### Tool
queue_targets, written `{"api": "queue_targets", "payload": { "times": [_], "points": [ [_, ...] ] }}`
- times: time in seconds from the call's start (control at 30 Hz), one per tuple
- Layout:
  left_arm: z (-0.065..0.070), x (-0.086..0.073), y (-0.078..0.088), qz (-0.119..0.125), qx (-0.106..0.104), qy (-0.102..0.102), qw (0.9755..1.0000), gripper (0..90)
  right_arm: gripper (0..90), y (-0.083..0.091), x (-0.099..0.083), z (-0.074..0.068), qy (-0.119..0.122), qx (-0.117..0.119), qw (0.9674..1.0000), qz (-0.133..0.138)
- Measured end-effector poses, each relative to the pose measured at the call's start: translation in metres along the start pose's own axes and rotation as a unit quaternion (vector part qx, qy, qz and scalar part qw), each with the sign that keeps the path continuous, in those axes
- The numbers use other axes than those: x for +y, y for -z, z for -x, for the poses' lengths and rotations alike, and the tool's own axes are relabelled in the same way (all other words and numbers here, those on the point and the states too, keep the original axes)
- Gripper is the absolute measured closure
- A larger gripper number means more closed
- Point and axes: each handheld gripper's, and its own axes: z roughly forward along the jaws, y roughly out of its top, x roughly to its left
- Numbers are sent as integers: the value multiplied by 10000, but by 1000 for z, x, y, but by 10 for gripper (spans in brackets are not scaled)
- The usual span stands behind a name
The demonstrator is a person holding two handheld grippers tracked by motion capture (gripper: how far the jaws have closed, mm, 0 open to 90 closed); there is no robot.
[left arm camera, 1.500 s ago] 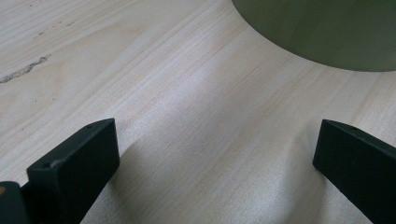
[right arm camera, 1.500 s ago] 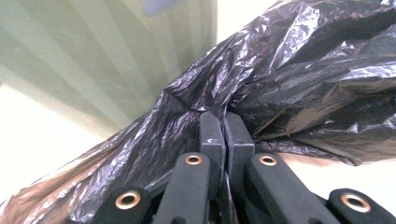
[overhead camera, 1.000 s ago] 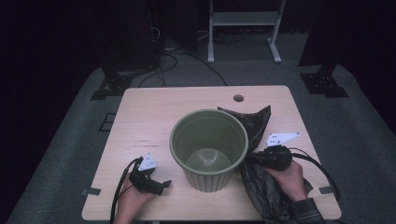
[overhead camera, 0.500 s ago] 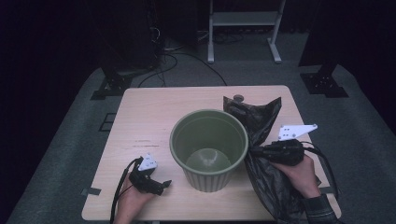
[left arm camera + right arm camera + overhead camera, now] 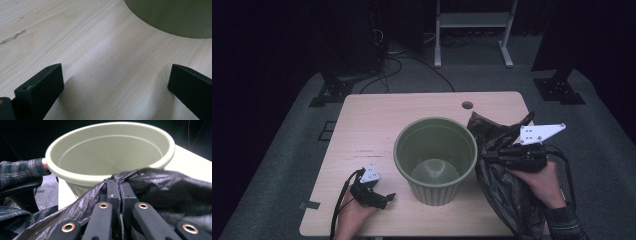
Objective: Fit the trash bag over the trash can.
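While it hangs pinched at its upper edge, the black plastic bag sits just to the right of the green bin, its crumpled film touching the bin's right wall and rim; its long axis runs from the raised, gathered edge beside the rim down toward the near right corner of the table, where the loose bulk spreads by the person's sleeve. No print, brand or label can be read on the bag, and the bin's ribbed wall is plain as well. The right gripper, level with the bin's rim and pointing left at it, has its jaws pressed together on a fold of the bag; the right gripper view shows the two black jaws meeting with film bunched around their tips and the bin's open mouth right behind. The bin stands upright, mouth up, near the middle of the table. To the bin's near left, the left gripper rests low at the tabletop with its jaws wide apart and only bare wood between them, the bin's base just ahead.
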Motion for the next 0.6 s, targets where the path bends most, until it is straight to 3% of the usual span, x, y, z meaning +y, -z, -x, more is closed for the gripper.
{"api": "queue_targets", "payload": {
  "times": [0.33,0.6],
  "points": [
    [0,0,0,1,0,-1,10000,0,881,5,26,-8,189,279,9993,143],
    [0,0,0,10,2,2,10000,0,881,-15,50,-14,342,530,9980,-66]
  ]
}}
